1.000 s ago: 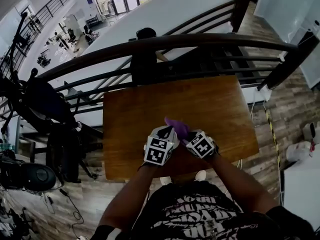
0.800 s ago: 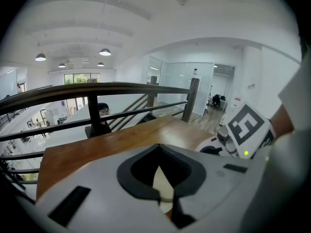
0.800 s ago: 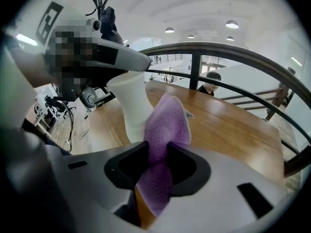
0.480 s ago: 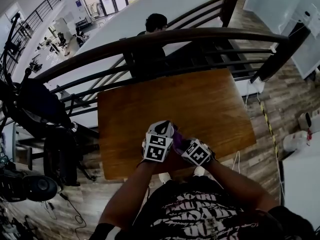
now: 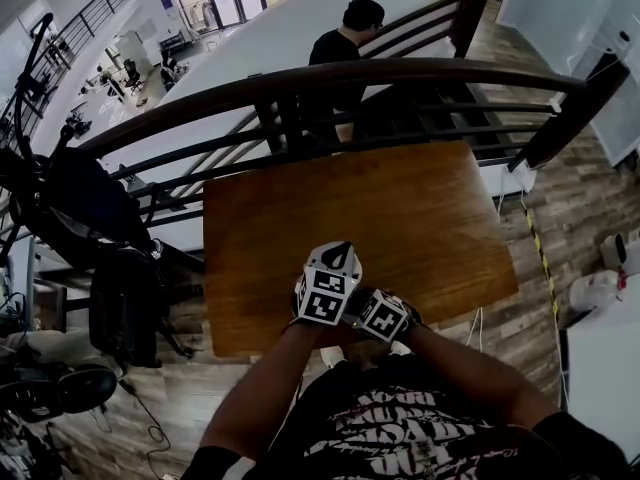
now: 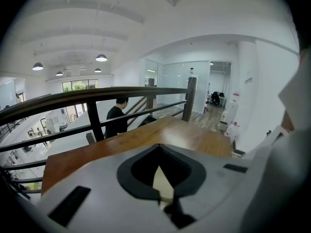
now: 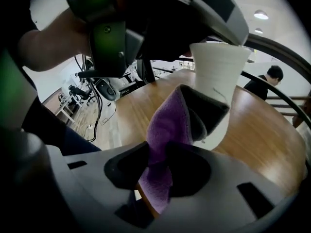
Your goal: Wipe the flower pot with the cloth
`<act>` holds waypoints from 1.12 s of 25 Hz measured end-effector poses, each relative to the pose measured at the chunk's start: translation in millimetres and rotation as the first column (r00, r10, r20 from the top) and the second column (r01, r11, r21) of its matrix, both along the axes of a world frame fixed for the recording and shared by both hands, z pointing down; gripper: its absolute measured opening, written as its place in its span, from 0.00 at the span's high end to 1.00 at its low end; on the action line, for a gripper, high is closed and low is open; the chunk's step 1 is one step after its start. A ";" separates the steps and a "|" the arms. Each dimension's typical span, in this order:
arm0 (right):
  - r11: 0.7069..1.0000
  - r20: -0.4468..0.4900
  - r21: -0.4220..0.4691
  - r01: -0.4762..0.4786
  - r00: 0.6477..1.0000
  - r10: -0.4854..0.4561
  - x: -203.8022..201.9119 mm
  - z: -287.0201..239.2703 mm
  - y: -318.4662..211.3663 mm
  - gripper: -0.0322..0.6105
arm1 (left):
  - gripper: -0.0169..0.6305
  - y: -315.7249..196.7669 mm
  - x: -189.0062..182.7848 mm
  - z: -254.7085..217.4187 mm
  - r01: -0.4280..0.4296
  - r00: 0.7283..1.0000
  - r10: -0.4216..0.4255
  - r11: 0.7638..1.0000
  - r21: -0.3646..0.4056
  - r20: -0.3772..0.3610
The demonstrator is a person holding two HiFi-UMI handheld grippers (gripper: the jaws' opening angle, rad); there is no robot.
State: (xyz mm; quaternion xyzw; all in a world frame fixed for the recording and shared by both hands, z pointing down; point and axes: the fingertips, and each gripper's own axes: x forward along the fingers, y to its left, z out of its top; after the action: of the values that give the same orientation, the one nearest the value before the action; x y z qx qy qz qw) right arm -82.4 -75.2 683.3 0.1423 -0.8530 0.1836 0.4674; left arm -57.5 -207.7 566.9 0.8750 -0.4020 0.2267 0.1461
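In the right gripper view a white flower pot (image 7: 217,74) hangs above the wooden table (image 7: 262,140), gripped at its rim from above by my left gripper (image 5: 334,268). The left gripper view shows only a cream sliver of the pot's wall (image 6: 162,184) pinched between the jaws of the left gripper (image 6: 163,191). My right gripper (image 7: 158,171) is shut on a purple cloth (image 7: 167,130), whose upper fold lies against the pot's side. In the head view my right gripper (image 5: 377,314) sits close beside the left one at the table's near edge, and the pot and cloth are hidden under them.
The brown table top (image 5: 400,208) stretches away from the grippers. A dark curved railing (image 5: 330,76) runs along its far edge, with a person (image 5: 345,38) beyond it. Black equipment (image 5: 90,208) stands left of the table. White containers (image 5: 595,288) sit on the floor at right.
My right gripper has slid toward me and lower, tucking in beside the left one. The purple cloth, visible before in the head view, is now hidden. The person behind the railing has walked right.
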 end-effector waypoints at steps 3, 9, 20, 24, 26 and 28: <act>0.999 0.007 -0.027 -0.044 0.999 0.044 11.3 1.9 -2.9 0.77 | 0.97 -0.7 -1.3 0.2 -0.002 1.000 0.002 1.000 0.004 0.003; 0.994 -0.004 -0.034 -0.103 0.995 0.103 40.9 2.0 -12.9 0.77 | 0.97 0.5 -3.3 0.3 0.008 1.000 -0.008 1.000 0.005 0.002; 0.974 0.000 0.043 -0.220 0.975 0.221 67.0 -8.3 -82.2 0.77 | 0.97 0.5 -3.0 0.1 0.014 1.000 -0.014 1.000 -0.006 0.004; 0.973 -0.024 0.081 -0.217 0.975 0.219 71.4 -10.2 -106.6 0.77 | 0.97 -0.7 -0.1 -1.3 0.012 1.000 -0.012 1.000 0.007 0.003; 0.973 -0.030 0.081 -0.216 0.975 0.219 71.4 -12.4 -109.7 0.77 | 0.97 -0.2 0.4 -1.2 0.013 1.000 -0.013 1.000 0.004 0.007; 0.976 -0.034 0.080 -0.203 0.978 0.207 70.9 -9.9 -107.8 0.77 | 0.97 0.0 0.1 -0.5 0.012 1.000 -0.012 1.000 0.000 0.010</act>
State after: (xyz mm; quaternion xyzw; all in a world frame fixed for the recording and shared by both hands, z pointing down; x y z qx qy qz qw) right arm -11.5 -182.9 673.4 0.2511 -0.8301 0.1951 0.4579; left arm -57.4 -207.7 566.5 0.8714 -0.4081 0.2303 0.1454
